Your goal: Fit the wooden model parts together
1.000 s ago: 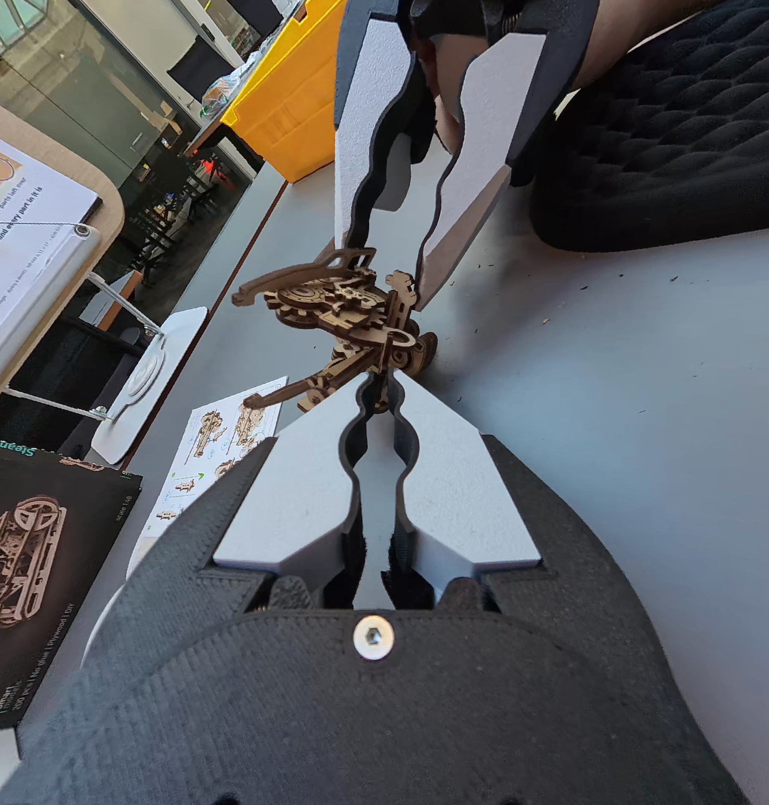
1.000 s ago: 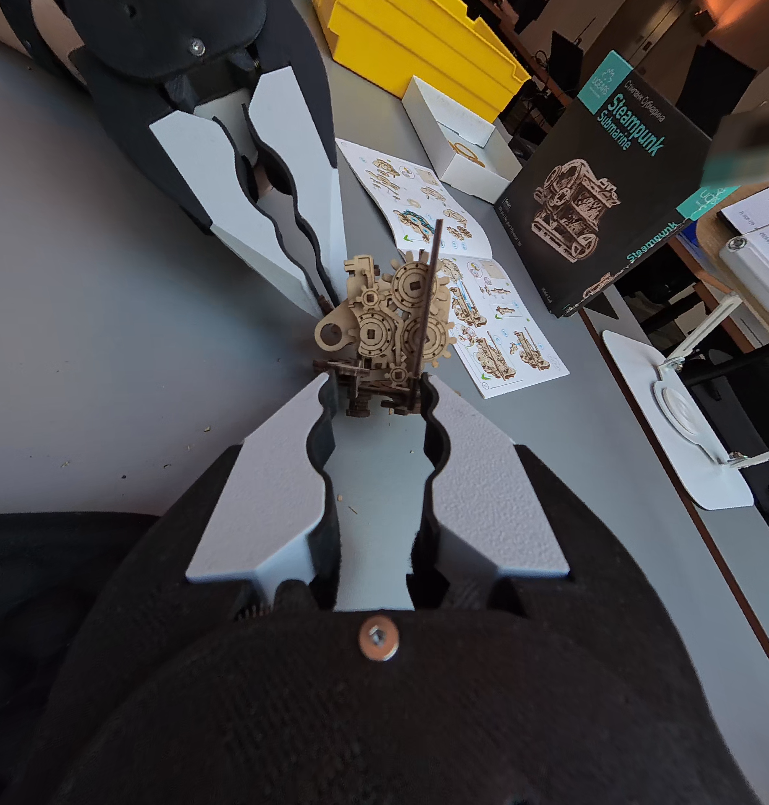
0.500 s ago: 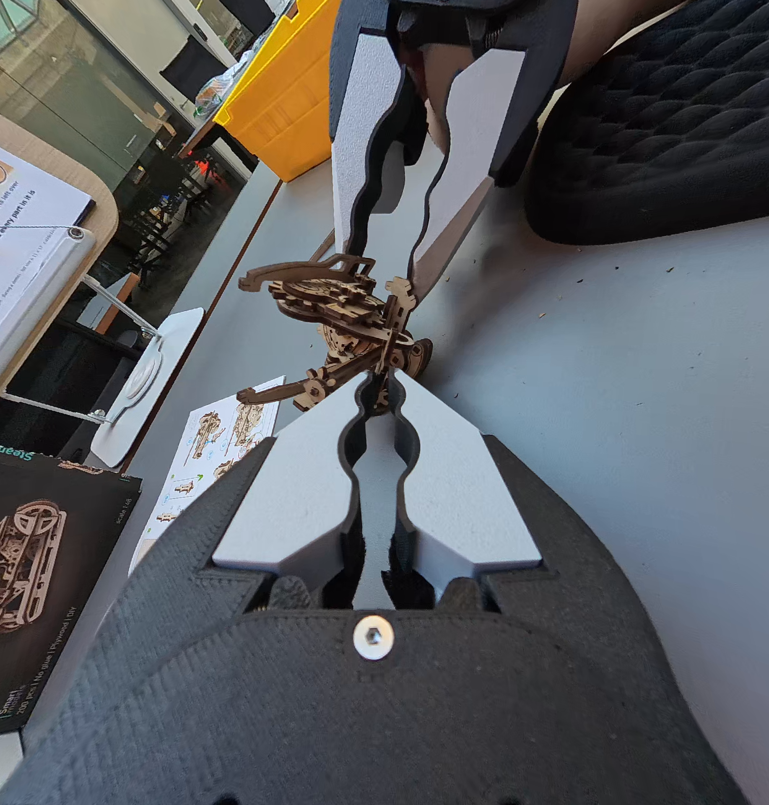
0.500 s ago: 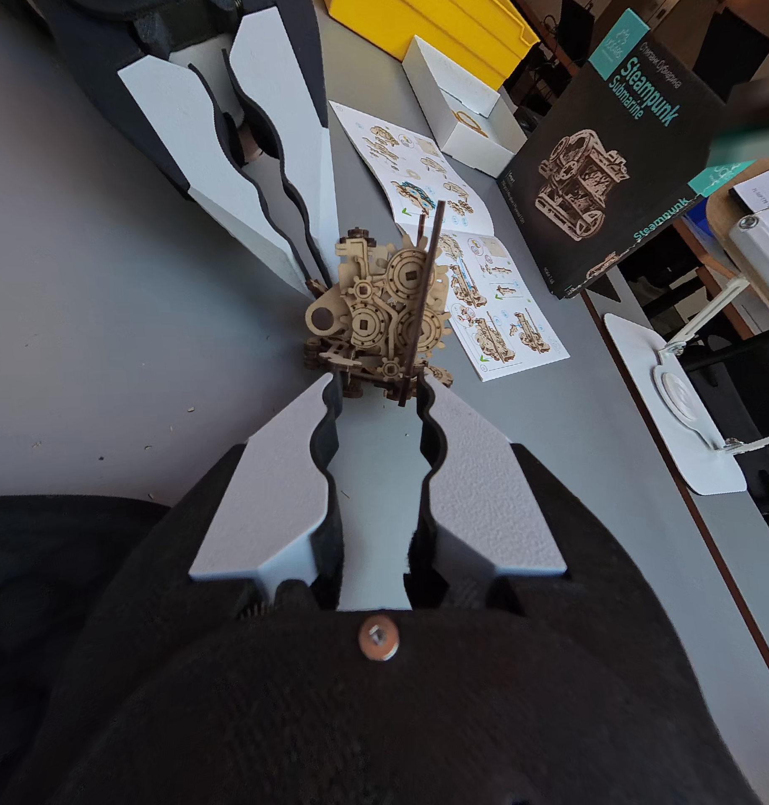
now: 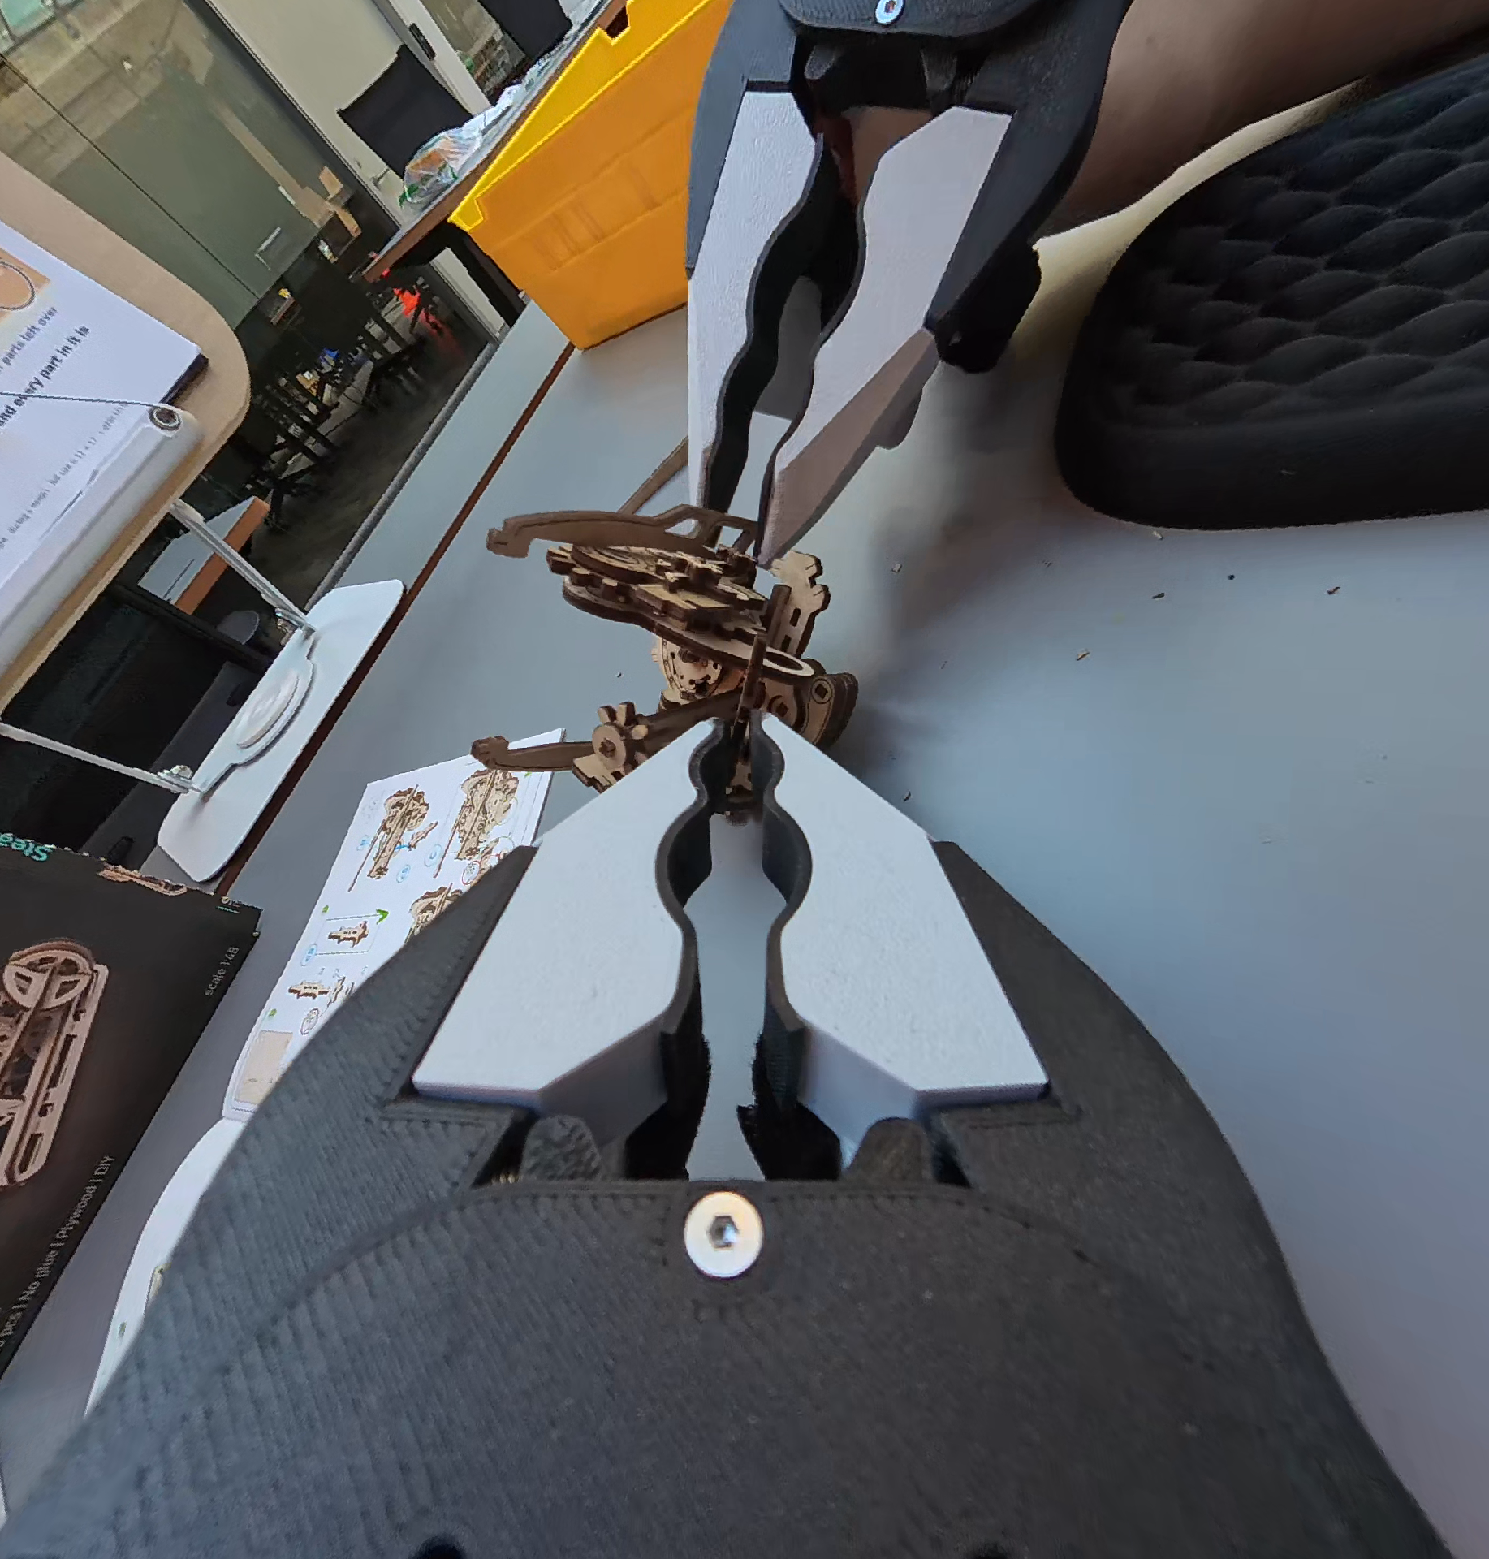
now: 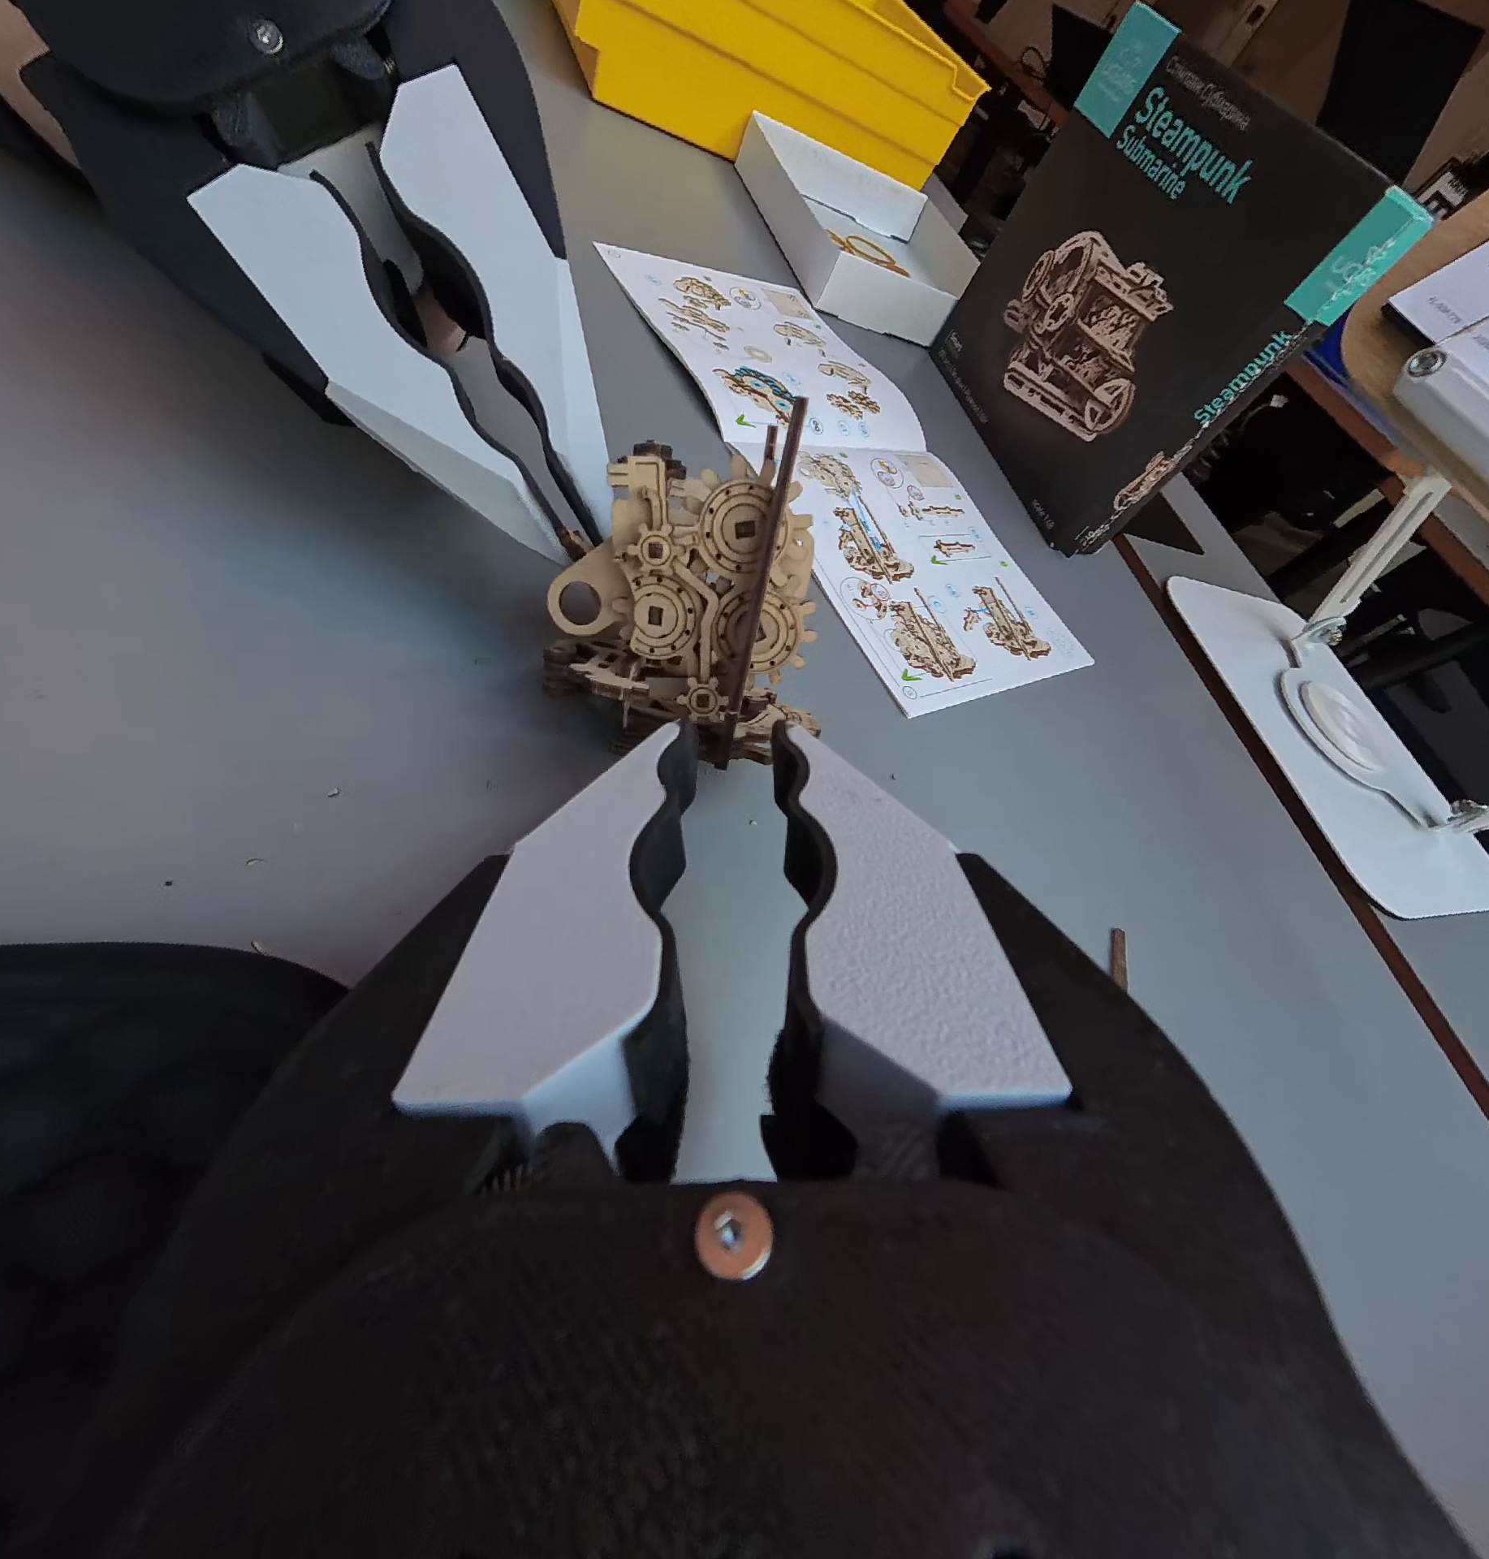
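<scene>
The wooden gear model (image 5: 699, 607) sits low over the grey table (image 5: 1230, 844) between my two grippers. My left gripper (image 5: 734, 742) is shut on a thin plate at the model's near end. It also shows in the right wrist view (image 6: 577, 540), pinching the model's far side. My right gripper (image 6: 731, 742) is narrowly open. Its fingers stand on either side of a thin dark upright plate of the model (image 6: 690, 590), with a small gap showing on each side. In the left wrist view the right gripper (image 5: 737, 531) comes down from above onto the model's top.
An open instruction sheet (image 6: 876, 472) lies just beyond the model. A black kit box (image 6: 1146, 295), a white tray (image 6: 842, 245) and yellow bins (image 6: 766, 76) stand behind. A white stand base (image 6: 1332, 742) is at the table's right edge, a black cushion (image 5: 1315, 295) beside me. About 5 cm separates my left fingertips from my right.
My right gripper's jaws have narrowed around the model's thin upright plate. The model has turned slightly in my left gripper, which stays shut on it.
</scene>
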The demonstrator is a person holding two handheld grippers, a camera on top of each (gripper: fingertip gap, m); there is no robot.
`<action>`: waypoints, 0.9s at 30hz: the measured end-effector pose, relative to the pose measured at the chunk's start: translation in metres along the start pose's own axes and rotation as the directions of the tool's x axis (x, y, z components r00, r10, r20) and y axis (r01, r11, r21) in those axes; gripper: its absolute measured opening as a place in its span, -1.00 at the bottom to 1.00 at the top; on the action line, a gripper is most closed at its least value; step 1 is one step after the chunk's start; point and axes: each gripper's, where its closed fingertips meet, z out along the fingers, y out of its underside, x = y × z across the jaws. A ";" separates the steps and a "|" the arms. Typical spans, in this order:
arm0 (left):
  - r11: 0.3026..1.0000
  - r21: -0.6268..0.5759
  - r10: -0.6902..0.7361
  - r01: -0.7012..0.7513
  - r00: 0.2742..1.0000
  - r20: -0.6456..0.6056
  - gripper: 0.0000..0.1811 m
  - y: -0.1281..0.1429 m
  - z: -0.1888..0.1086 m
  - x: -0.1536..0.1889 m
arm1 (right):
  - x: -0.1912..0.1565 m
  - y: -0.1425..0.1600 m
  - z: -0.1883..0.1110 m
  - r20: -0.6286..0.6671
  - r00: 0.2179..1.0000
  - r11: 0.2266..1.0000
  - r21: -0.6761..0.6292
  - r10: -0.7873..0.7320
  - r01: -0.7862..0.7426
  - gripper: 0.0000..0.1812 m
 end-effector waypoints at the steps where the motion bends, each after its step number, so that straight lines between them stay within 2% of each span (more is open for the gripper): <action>1: 1.000 -0.003 -0.006 0.006 1.000 0.002 -0.97 0.000 0.001 -0.001 | 0.000 0.000 0.000 0.009 1.000 1.000 0.001 0.012 -0.012 -0.86; 7: 0.999 -0.005 -0.053 0.053 0.999 0.007 -0.98 -0.004 0.003 -0.005 | 0.004 0.002 0.002 0.011 0.998 0.998 0.002 0.059 -0.059 -0.93; 13: 0.978 0.024 -0.207 0.208 0.977 -0.047 -0.98 -0.010 0.001 -0.006 | 0.009 -0.002 -0.001 0.024 0.991 0.990 0.045 0.132 -0.133 -0.97; 19: 0.950 0.053 -0.304 0.308 0.950 -0.068 -0.97 -0.011 -0.004 -0.015 | 0.006 -0.002 -0.001 0.030 0.993 0.993 0.041 0.112 -0.113 -0.81; 23: 0.943 0.052 -0.324 0.328 0.943 -0.070 -0.97 -0.010 -0.005 -0.017 | -0.001 -0.003 0.001 0.052 0.994 0.995 0.031 0.098 -0.099 -0.79; 27: 0.948 0.050 -0.312 0.315 0.948 -0.068 -0.97 -0.010 -0.004 -0.017 | 0.004 -0.002 0.003 0.003 0.995 0.995 0.019 0.097 -0.097 -0.83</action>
